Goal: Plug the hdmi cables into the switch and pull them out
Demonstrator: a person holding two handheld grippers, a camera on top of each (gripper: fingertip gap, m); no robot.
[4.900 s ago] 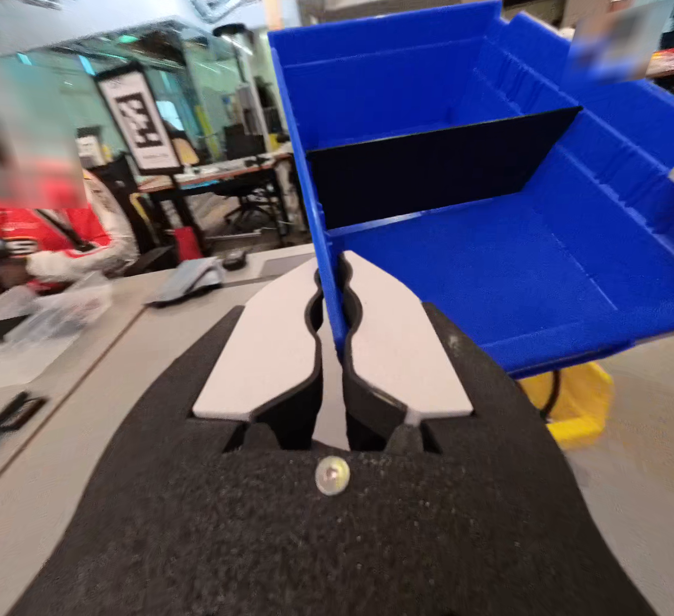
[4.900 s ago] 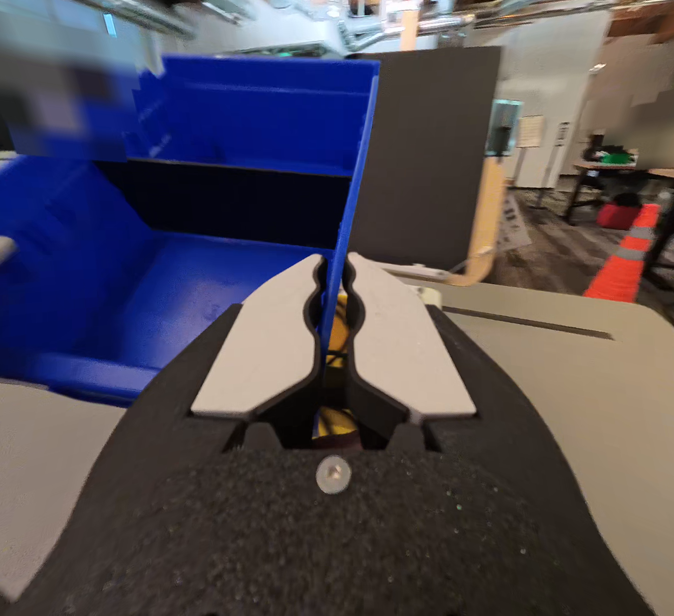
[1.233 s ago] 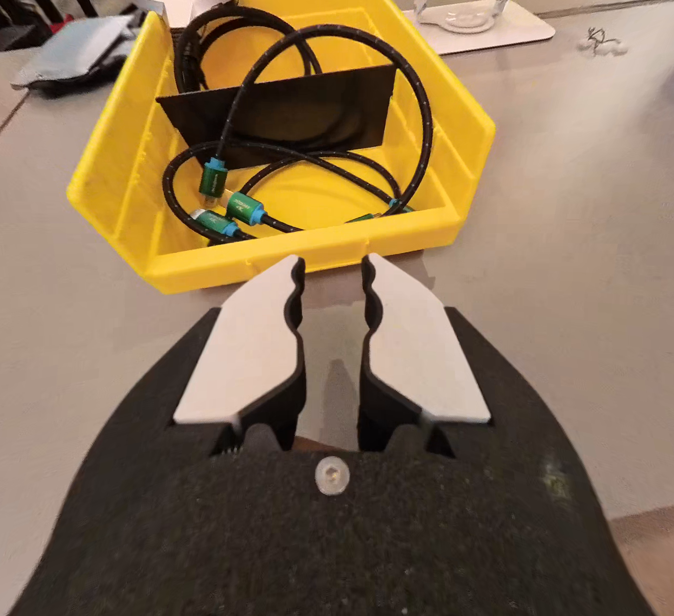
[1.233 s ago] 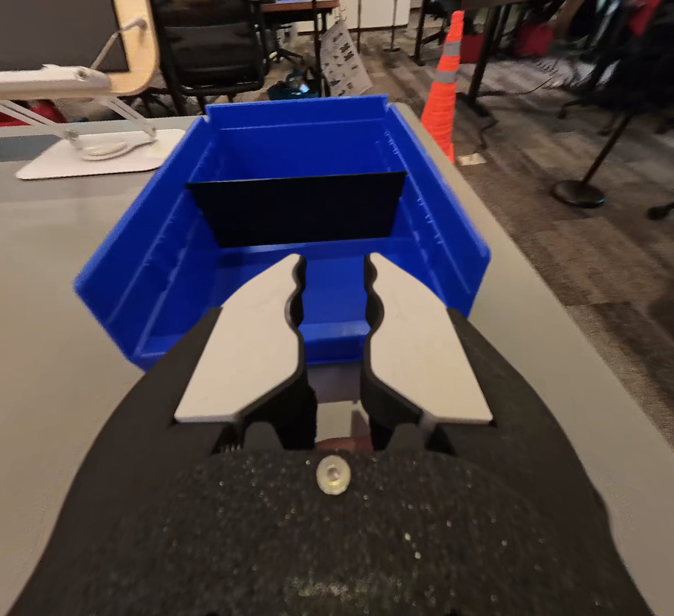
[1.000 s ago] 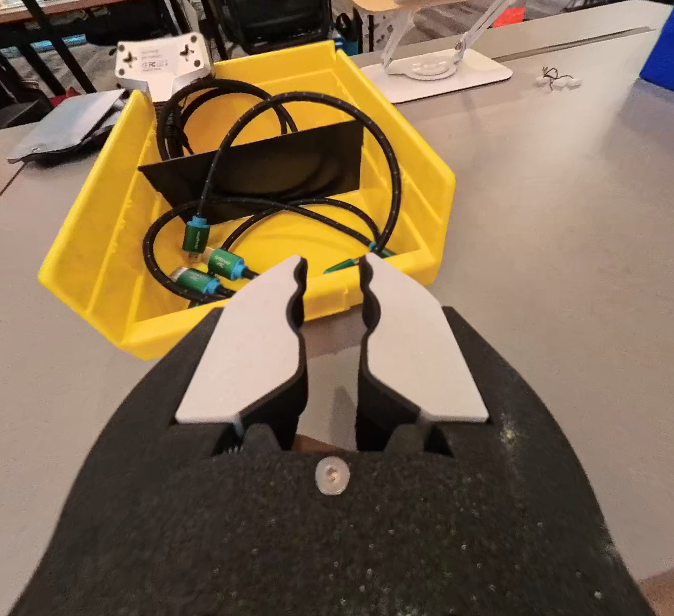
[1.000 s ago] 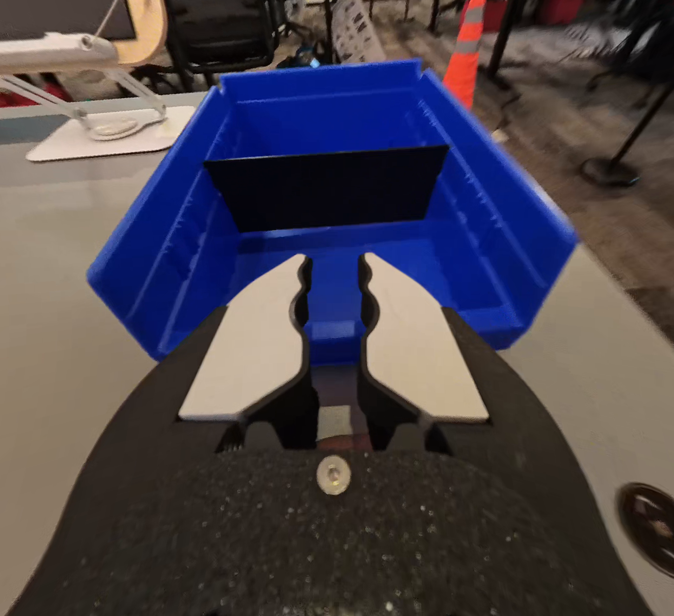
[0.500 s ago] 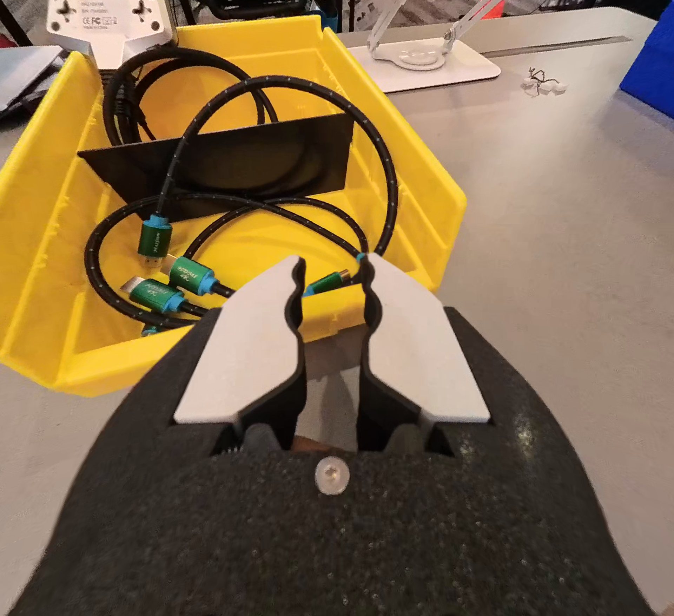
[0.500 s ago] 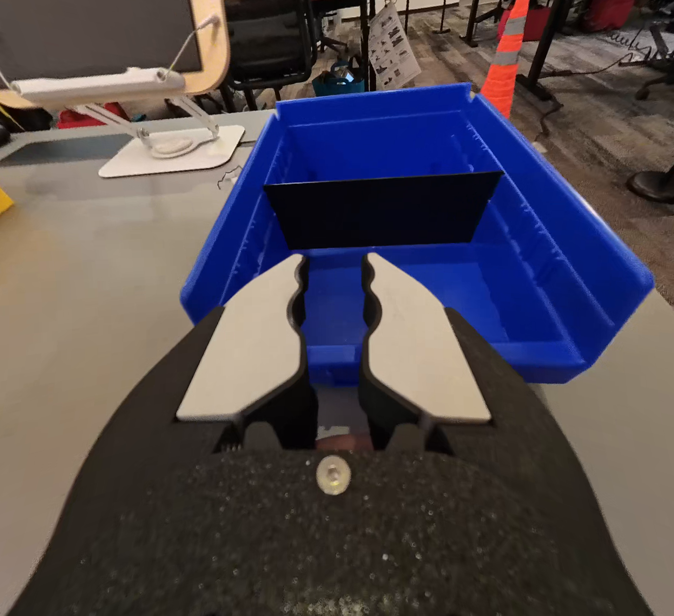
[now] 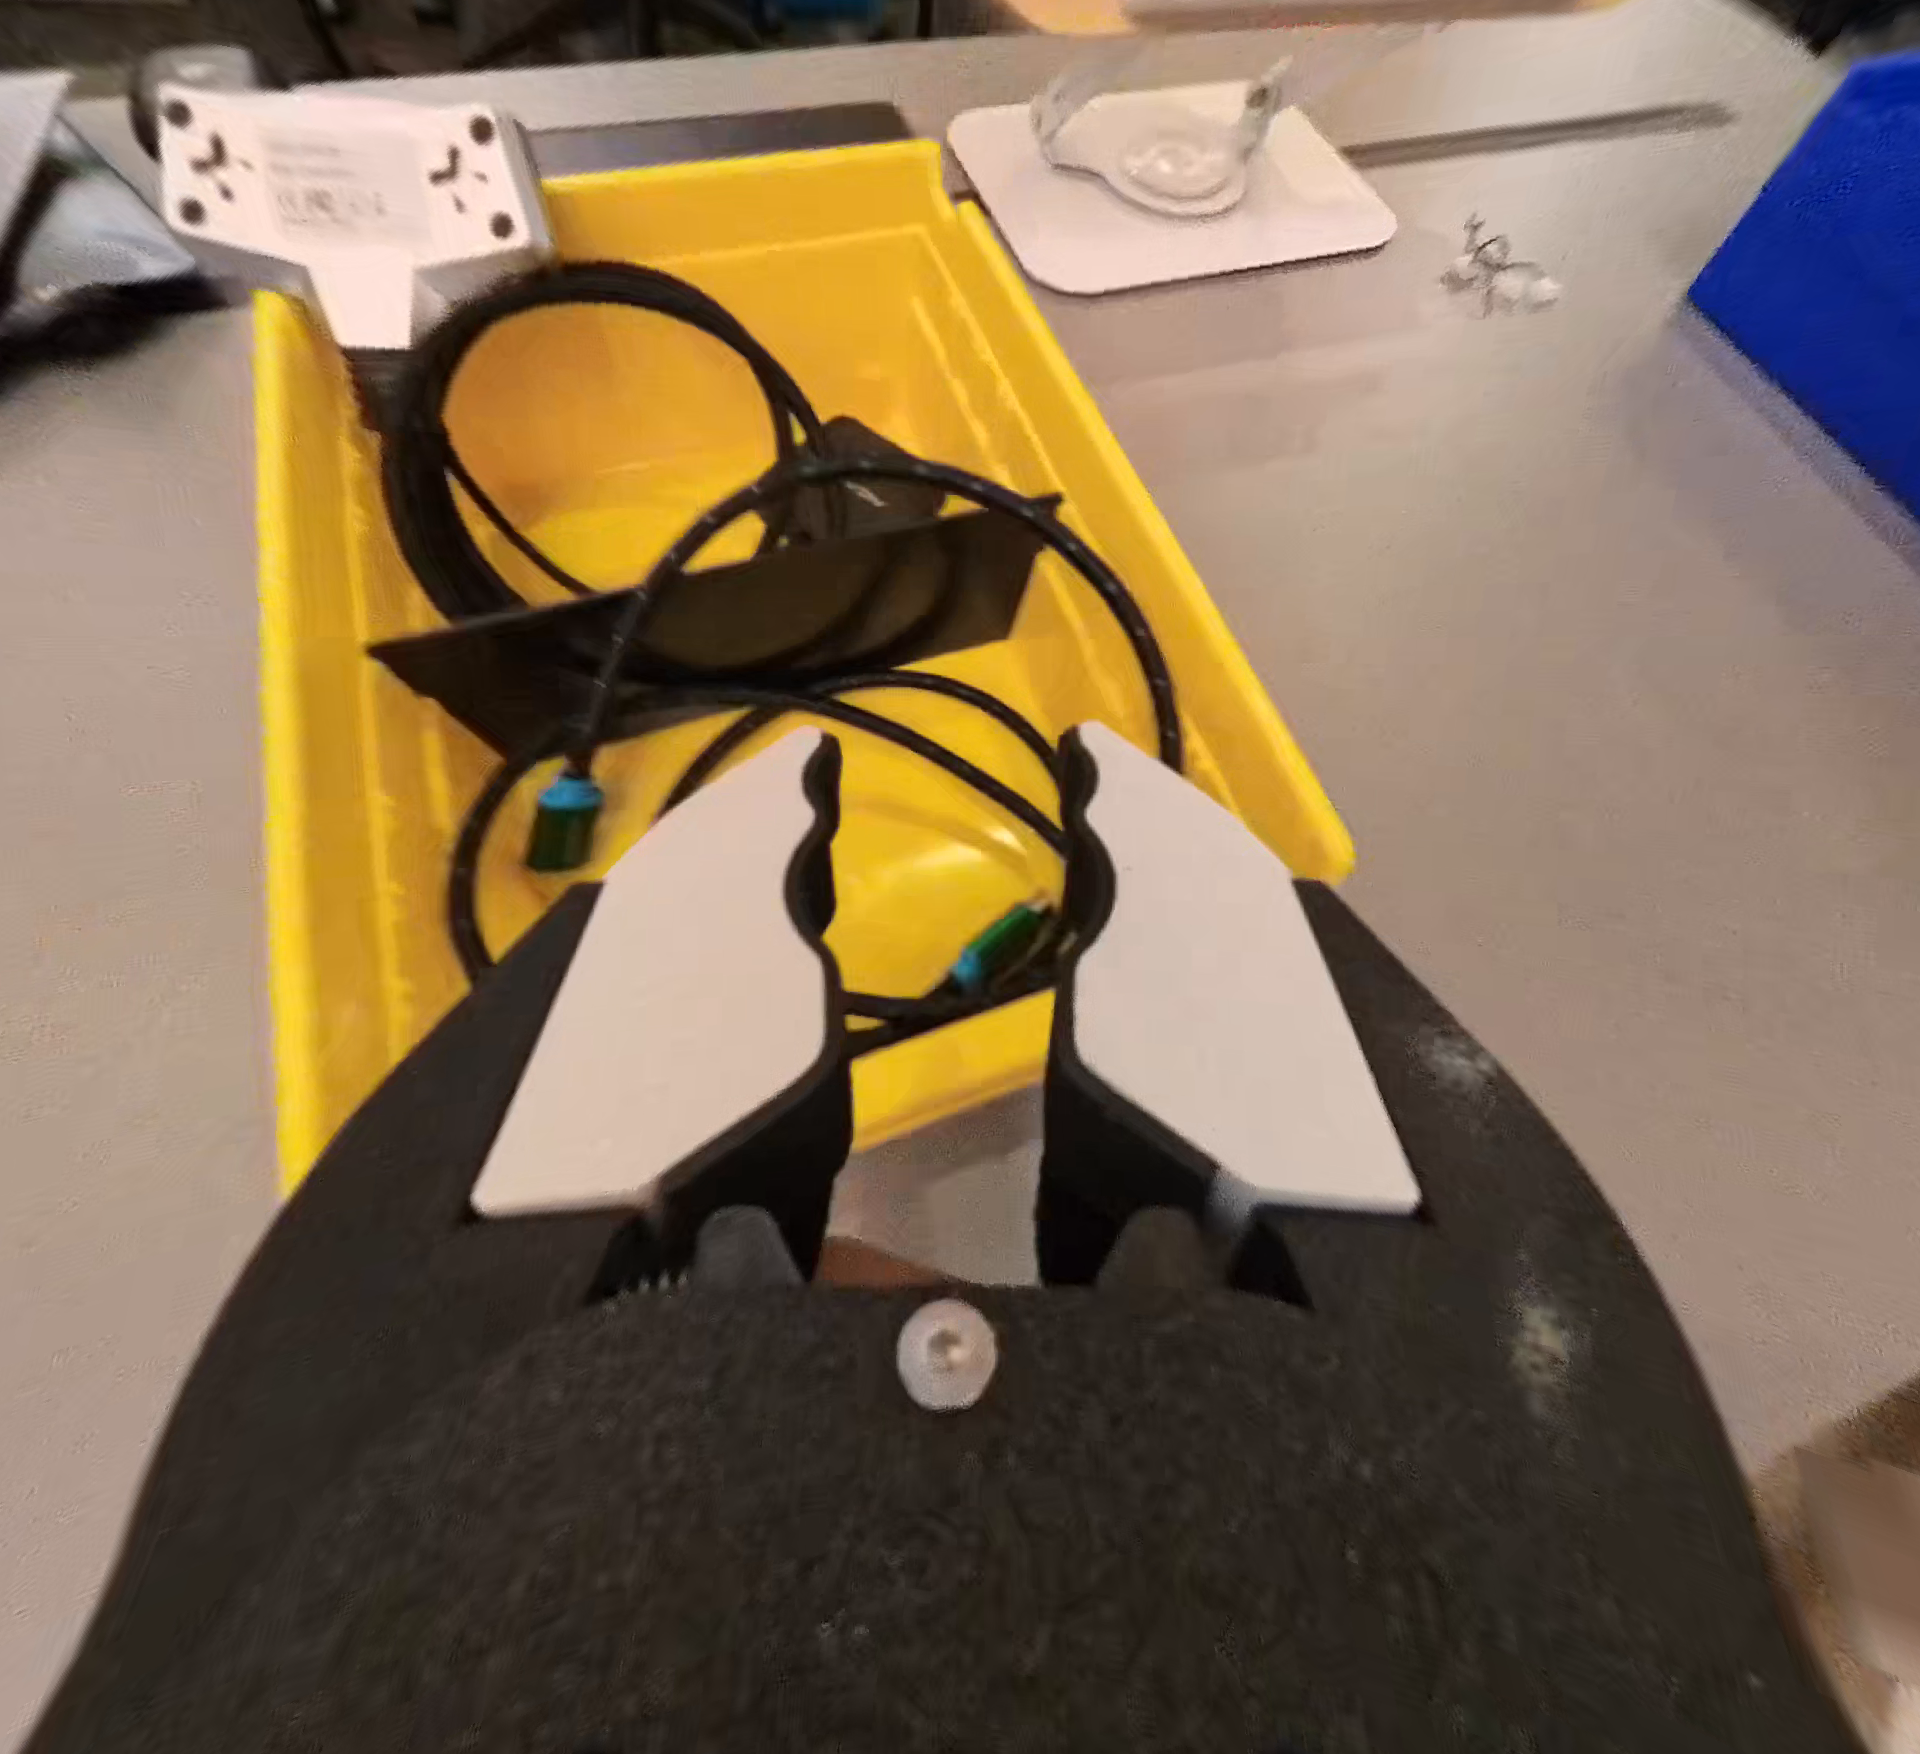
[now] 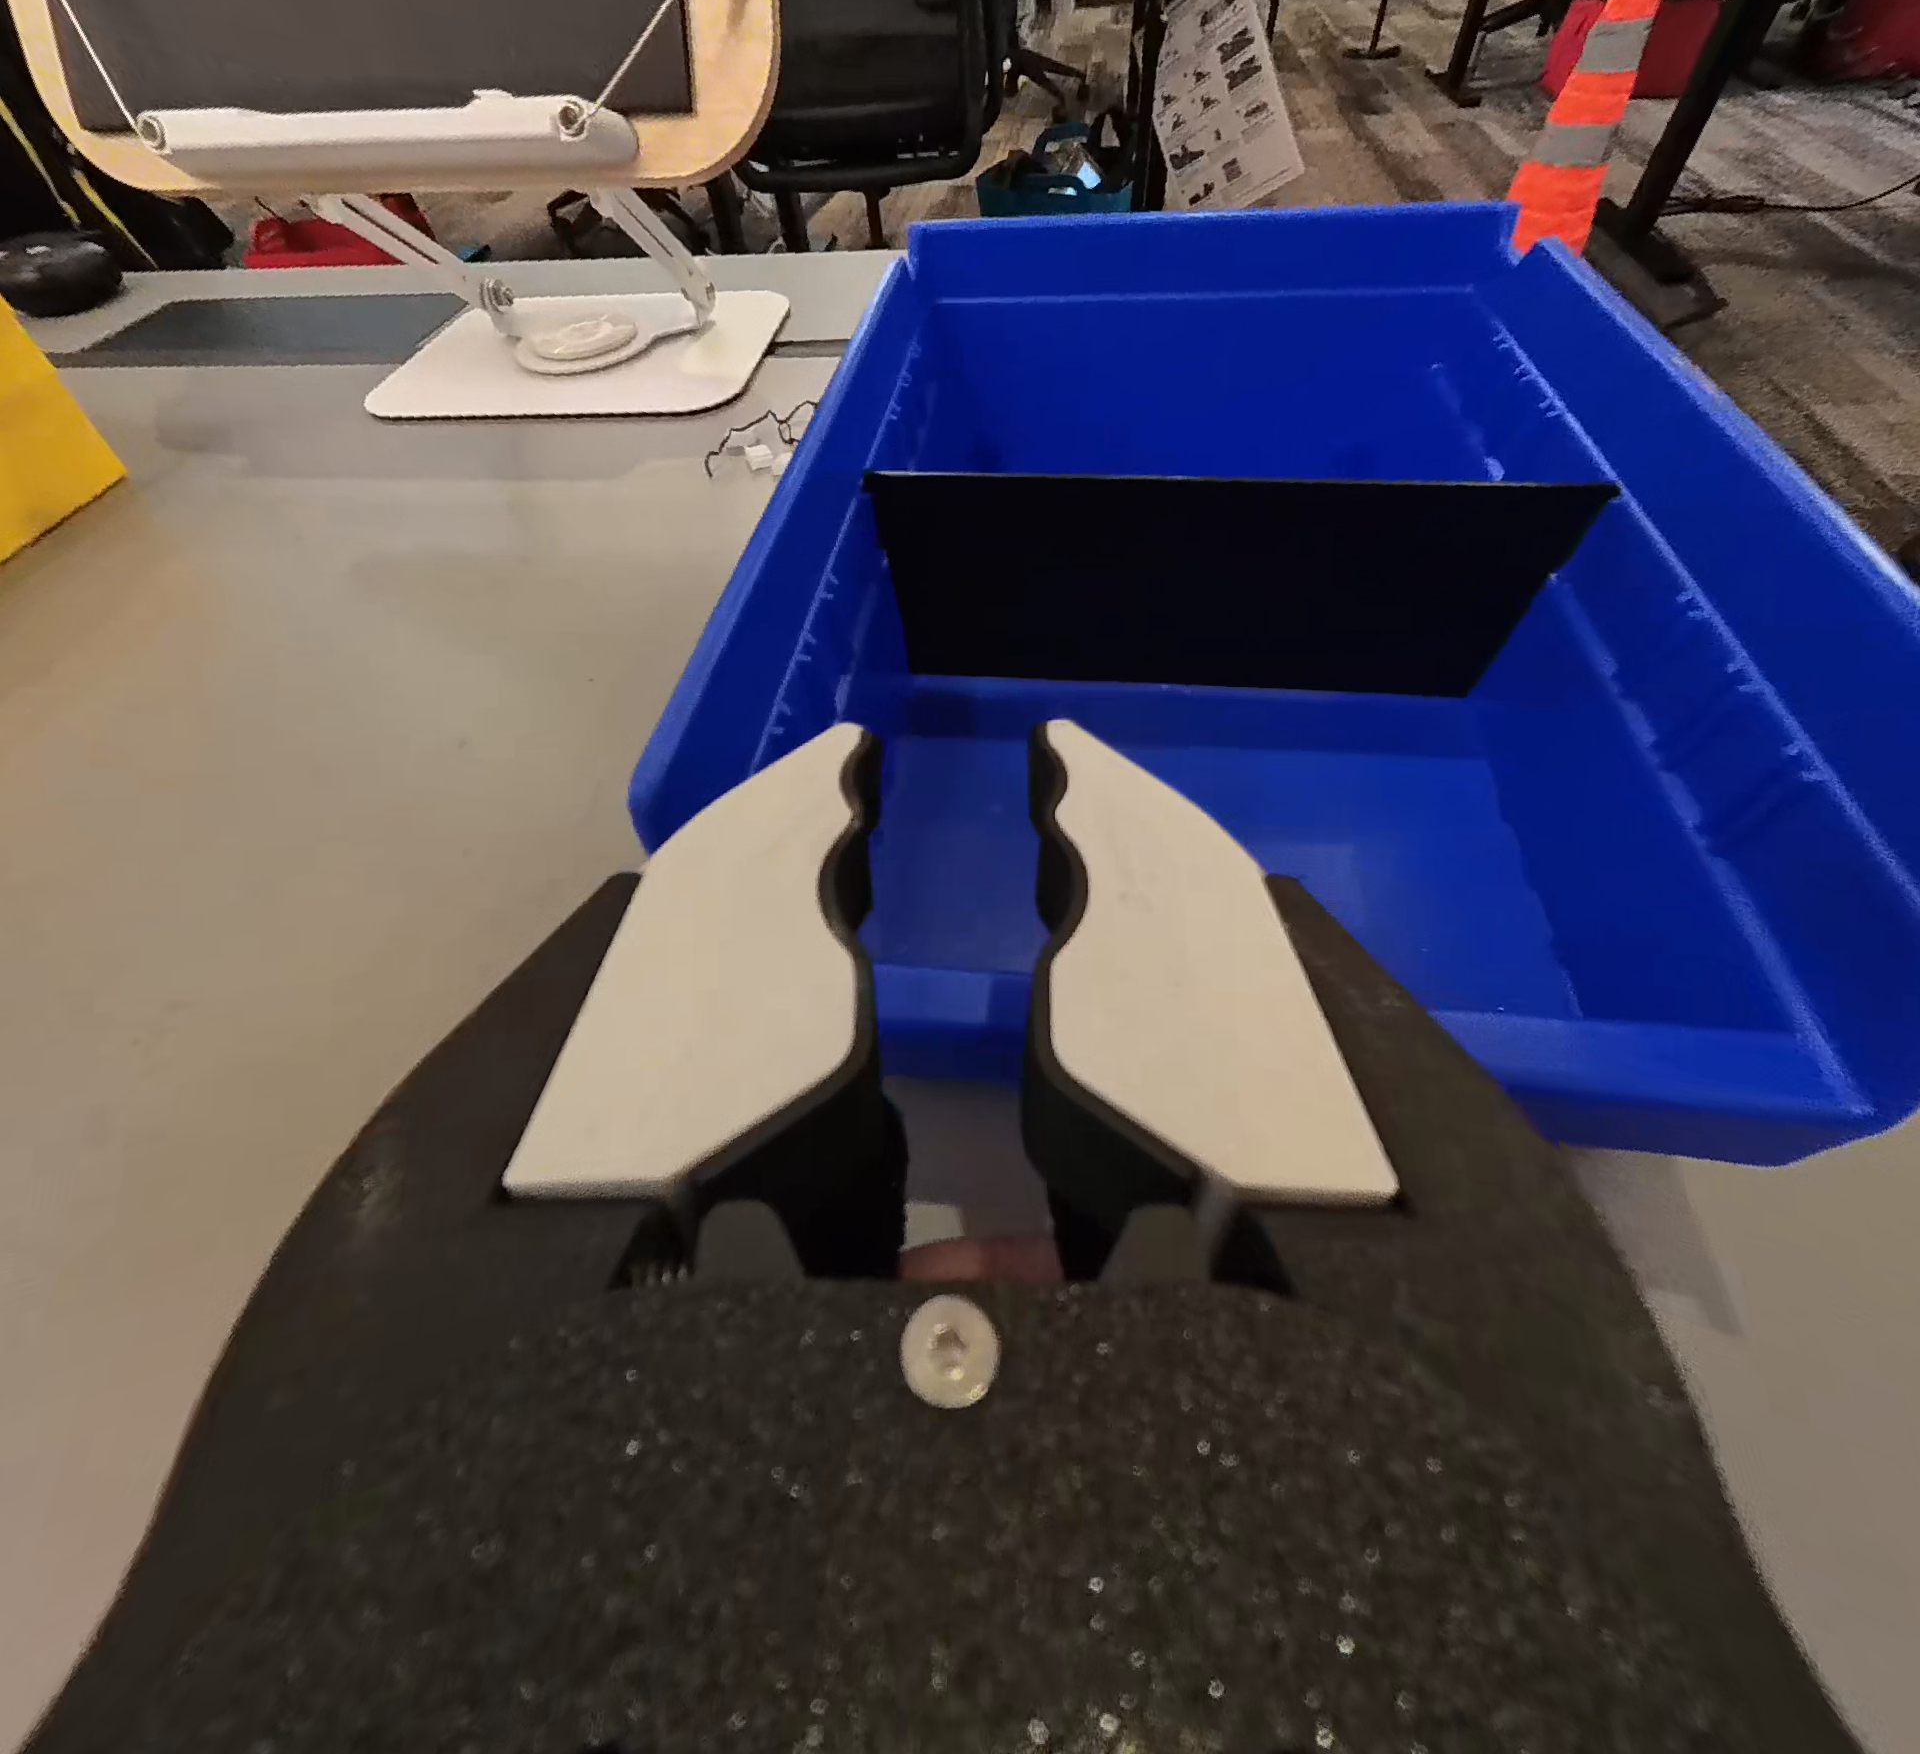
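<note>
A yellow bin [image 9: 312,717] on the grey table holds black braided HDMI cables [image 9: 1132,624] with green and blue plugs [image 9: 561,831], one plug [image 9: 1003,941] lying between my fingers. A white HDMI switch [image 9: 343,187] leans on the bin's far left corner. My left gripper [image 9: 945,748] is open and empty, hovering over the bin's near compartment. My right gripper [image 10: 951,738] is open and empty above the near left corner of an empty blue bin [image 10: 1714,582] with a black divider [image 10: 1195,582].
A white tablet stand [image 9: 1174,187] stands at the table's back, also seen in the right wrist view [image 10: 582,343]. Small white clips [image 9: 1496,270] lie beside it. The blue bin's edge [image 9: 1829,270] shows at right. An orange cone [image 10: 1590,83] and chairs stand on the floor beyond. Spacing between my two grippers at the tips: around 55 cm. It is some 20 cm from my left tips to the white HDMI switch [image 9: 343,187].
Both grippers let go of the blue bin's walls, now set down on the right. My left gripper has since moved forward over the yellow bin and opened wider. My right gripper shifted left.
</note>
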